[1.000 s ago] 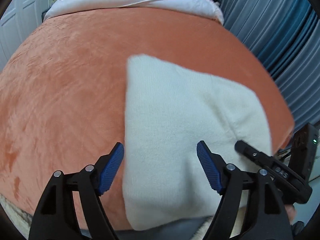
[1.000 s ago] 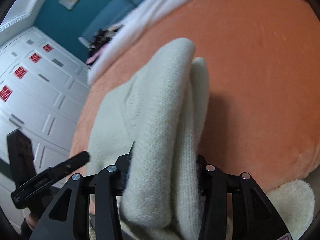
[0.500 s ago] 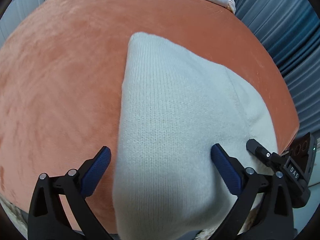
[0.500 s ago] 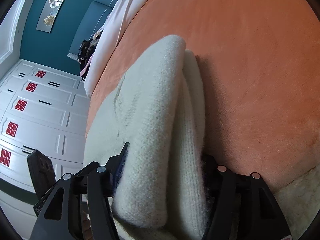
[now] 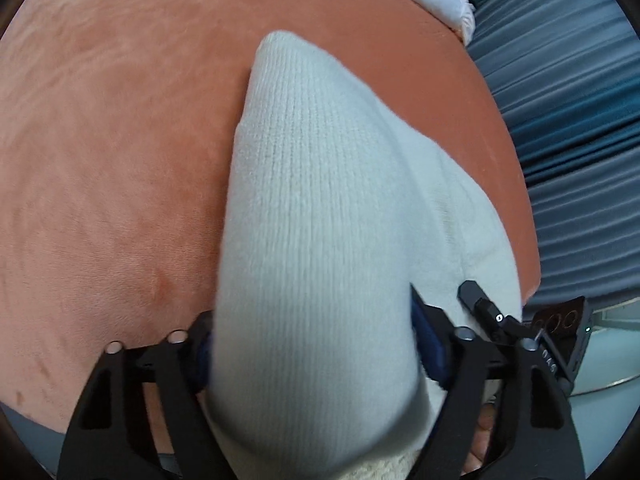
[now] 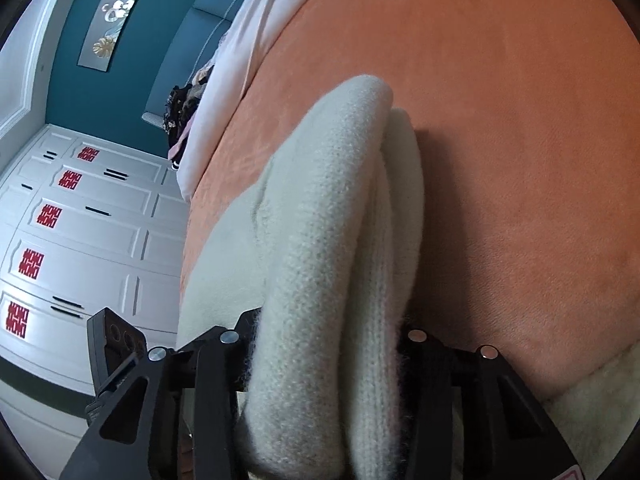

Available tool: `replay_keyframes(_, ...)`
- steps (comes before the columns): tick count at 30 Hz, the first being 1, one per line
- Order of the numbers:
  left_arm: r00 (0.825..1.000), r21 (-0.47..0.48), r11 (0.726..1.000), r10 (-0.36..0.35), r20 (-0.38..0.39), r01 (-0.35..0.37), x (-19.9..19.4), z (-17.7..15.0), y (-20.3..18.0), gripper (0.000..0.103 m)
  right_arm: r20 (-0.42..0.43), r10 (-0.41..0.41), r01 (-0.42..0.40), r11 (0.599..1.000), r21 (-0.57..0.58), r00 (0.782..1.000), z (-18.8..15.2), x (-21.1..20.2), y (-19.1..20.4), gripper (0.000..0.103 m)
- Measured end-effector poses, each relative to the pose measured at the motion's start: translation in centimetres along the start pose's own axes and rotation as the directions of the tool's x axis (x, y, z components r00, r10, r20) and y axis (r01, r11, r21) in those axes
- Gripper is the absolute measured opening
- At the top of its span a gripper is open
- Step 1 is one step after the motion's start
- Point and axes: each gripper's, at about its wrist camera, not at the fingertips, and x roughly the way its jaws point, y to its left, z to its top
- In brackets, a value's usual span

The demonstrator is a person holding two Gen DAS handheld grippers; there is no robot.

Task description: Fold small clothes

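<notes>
A cream knitted garment (image 5: 320,216) lies folded on the orange plush bed cover (image 5: 108,152). My left gripper (image 5: 310,348) is closed on its near edge, which bulges up thickly between the blue pads (image 5: 430,340). My right gripper (image 6: 326,340) is shut on the garment's (image 6: 332,216) other near corner, holding several folded layers; its fingertips are buried in the knit. The right gripper also shows in the left wrist view (image 5: 496,320), just right of the left one.
A white blanket (image 6: 244,40) and a dark clothes pile (image 6: 182,112) lie at the bed's far end. Blue-grey curtains (image 5: 568,92) hang beyond the right edge. White cabinets (image 6: 80,240) stand on the left. A fluffy cream rug (image 6: 600,392) lies below the bed.
My left gripper moved forward over the garment's near edge and closed on it, bunching the knit up. My right gripper kept its hold and tilted slightly.
</notes>
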Motion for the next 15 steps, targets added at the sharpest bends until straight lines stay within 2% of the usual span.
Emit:
replay_keyframes(4,0.998,-0.002,0.998,-0.055,0.003,0.055,-3.8,-1.1,-1.3,0.066,0.051,-0.029,0.034,0.994,-0.105,0.998,-1.5,-3.7,4.5,0.039)
replay_keyframes(9,0.982,0.123,0.981,-0.162,0.098,0.150,-10.6,-2.7,-5.3,0.066,0.170,0.013,0.020,0.981,-0.192,0.985,-2.8,-10.6,9.2,0.039)
replay_keyframes(13,0.941,0.263,0.943,-0.261,0.215,0.202,-17.7,-3.0,-8.7,0.066,0.291,0.100,-0.012,0.957,-0.289,0.951,-3.2,-16.0,14.2,0.039)
replay_keyframes(15,0.908,0.332,0.918,-0.314,0.277,0.216,-21.5,-3.1,-9.9,0.066,0.345,0.159,-0.032,0.938,-0.345,0.925,-3.5,-18.2,17.2,0.039)
